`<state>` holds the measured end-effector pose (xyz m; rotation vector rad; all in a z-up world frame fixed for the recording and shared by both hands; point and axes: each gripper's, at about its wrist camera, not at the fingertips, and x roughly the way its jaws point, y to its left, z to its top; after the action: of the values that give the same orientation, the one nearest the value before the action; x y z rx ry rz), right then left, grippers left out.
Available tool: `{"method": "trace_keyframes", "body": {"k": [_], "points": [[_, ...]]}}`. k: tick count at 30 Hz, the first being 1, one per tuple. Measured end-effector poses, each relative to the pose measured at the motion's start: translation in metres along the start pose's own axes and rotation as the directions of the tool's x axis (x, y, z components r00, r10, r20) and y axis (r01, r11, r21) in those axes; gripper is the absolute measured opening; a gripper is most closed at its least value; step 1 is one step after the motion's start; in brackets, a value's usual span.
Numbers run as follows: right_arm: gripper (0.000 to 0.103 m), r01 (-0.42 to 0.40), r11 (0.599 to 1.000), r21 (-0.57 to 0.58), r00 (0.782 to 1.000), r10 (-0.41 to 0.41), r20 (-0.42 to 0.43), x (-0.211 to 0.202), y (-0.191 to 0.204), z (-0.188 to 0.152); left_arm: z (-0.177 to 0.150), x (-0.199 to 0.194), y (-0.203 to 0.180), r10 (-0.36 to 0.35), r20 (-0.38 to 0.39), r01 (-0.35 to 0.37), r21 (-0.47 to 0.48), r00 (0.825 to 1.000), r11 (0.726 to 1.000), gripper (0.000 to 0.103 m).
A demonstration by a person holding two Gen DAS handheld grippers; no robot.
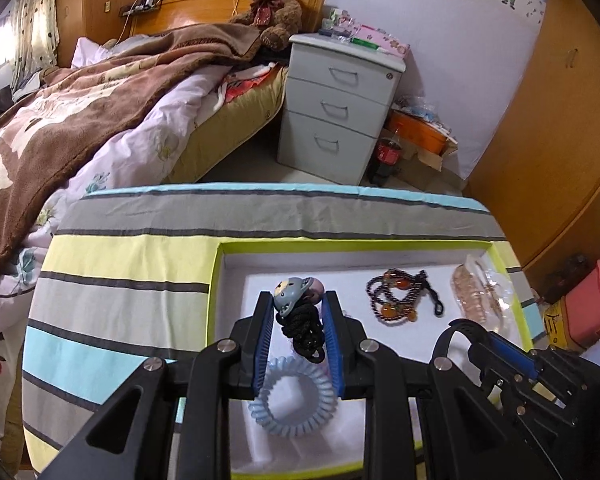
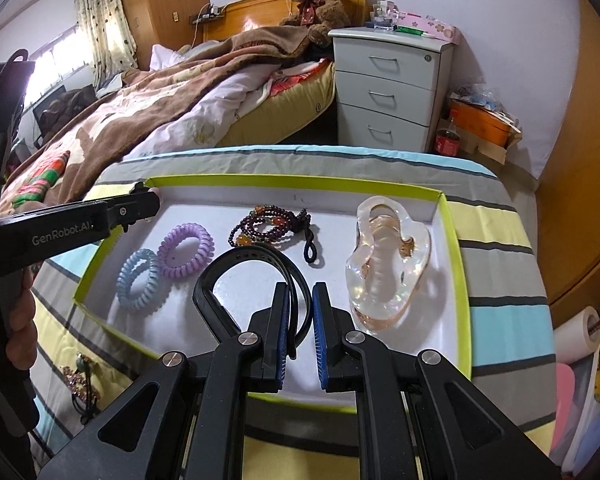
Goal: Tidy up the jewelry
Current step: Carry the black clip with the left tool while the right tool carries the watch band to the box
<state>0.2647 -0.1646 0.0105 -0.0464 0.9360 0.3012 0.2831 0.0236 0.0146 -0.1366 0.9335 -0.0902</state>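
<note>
Lime-rimmed white tray [image 2: 454,236], purple coil tie [image 2: 186,249], pale blue coil tie [image 2: 140,280], dark maroon bead bracelet [image 2: 260,226], striped cloth [image 1: 132,248]

A teddy bear [image 2: 318,0] sits on the bed [image 2: 180,92] at twelve o'clock. A grey drawer cabinet [image 2: 392,88] stands just beside it, at one o'clock.

- Two spiral hair ties: one blue [image 2: 142,280], one purple [image 2: 186,249]
- One beaded bracelet [image 2: 260,226]
- One clear hair claw [image 2: 388,256]
- One black headband [image 2: 244,268]
- One tray [image 2: 300,182]
</note>
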Motion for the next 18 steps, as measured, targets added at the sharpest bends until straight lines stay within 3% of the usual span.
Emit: {"method": "trace_keyframes", "body": {"k": [18], "points": [[0.012, 0.043, 0.998, -0.049, 0.998, -0.046, -0.05, 0.024, 0.006, 0.0, -0.002, 0.032, 0.002, 0.021, -0.054, -0.021, 0.002, 0.998, 1.0, 0.026]]}}
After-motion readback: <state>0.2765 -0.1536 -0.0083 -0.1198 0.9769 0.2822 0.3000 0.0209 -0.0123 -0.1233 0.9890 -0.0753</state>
